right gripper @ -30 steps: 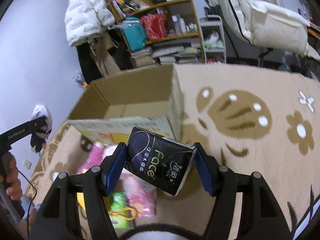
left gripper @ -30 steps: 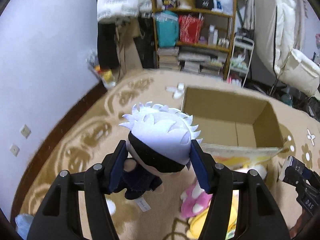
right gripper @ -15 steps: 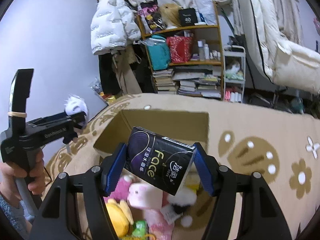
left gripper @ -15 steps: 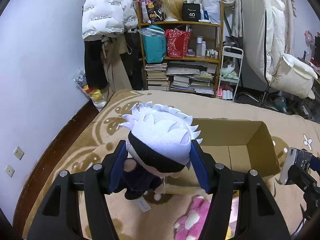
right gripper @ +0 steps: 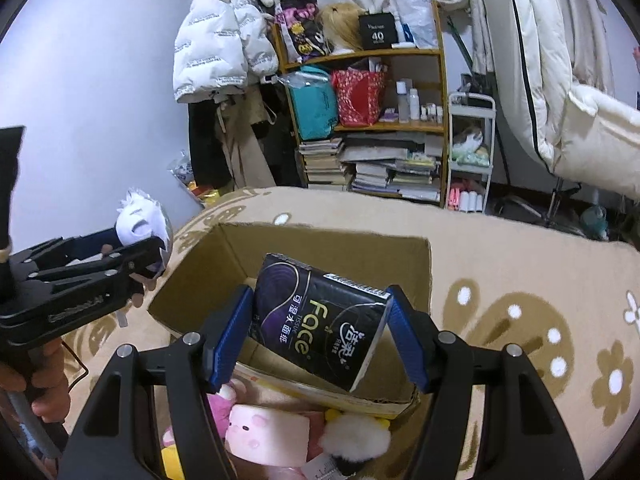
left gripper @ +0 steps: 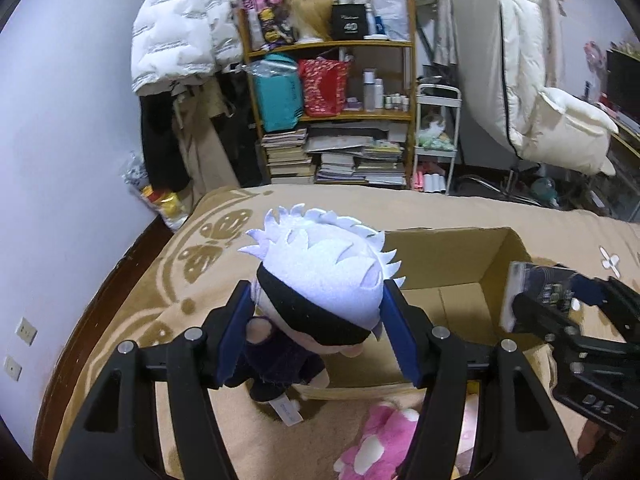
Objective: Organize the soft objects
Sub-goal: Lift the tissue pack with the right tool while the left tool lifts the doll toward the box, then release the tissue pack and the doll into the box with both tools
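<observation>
Between the blue pads of the left gripper (left gripper: 318,328) sits a white-haired plush doll (left gripper: 316,280), clamped at the head with its dark body hanging below, just left of the open cardboard box (left gripper: 452,280) on the tan carpet (left gripper: 192,272). Over the box's near edge, the right gripper (right gripper: 320,332) grips a black tissue pack (right gripper: 320,320), tilted, its jaws about half spread. Pink plush toys (right gripper: 264,432) lie in front of the box.

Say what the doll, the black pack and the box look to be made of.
Doll: plush fabric, matte, with felt-like cut hair spikes. Black pack: probably glossy plastic film, since its print shines and it reads "tissue". Box: brown corrugated cardboard, dull, with raw cut edges.
</observation>
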Action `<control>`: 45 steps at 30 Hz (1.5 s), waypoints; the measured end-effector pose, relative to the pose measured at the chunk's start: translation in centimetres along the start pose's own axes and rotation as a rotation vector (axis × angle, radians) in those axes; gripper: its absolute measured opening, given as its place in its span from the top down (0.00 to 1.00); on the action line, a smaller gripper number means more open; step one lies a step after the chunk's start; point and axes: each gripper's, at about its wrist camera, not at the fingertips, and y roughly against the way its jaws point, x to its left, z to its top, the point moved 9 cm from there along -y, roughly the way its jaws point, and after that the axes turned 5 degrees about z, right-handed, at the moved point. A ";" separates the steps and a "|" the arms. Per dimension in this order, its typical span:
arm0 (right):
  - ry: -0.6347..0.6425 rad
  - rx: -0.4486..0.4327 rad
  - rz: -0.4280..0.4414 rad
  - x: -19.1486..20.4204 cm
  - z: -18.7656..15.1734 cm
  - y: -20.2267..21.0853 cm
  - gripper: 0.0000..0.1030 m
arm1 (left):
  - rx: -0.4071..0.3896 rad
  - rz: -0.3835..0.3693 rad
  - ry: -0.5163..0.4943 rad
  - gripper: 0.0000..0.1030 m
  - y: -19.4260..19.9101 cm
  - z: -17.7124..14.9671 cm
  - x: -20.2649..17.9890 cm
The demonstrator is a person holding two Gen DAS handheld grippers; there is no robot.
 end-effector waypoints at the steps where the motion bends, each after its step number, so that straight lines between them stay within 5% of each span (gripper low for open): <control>1: -0.003 0.004 -0.002 -0.2 -0.2 -0.2 0.32 | 0.000 -0.010 -0.008 0.39 0.0 -0.1 -0.4; 28: -0.020 0.068 -0.008 -1.6 -1.5 -3.5 0.30 | 0.063 0.023 -0.088 0.25 -2.6 -2.2 -2.1; 38: -0.019 0.070 -0.003 -1.7 -1.6 -3.3 0.13 | 0.092 0.014 -0.107 0.14 -3.2 -2.9 -2.7; 45: -0.020 0.055 -0.006 -1.8 -1.6 -2.6 0.12 | 0.090 0.031 -0.122 0.13 -3.0 -2.8 -2.5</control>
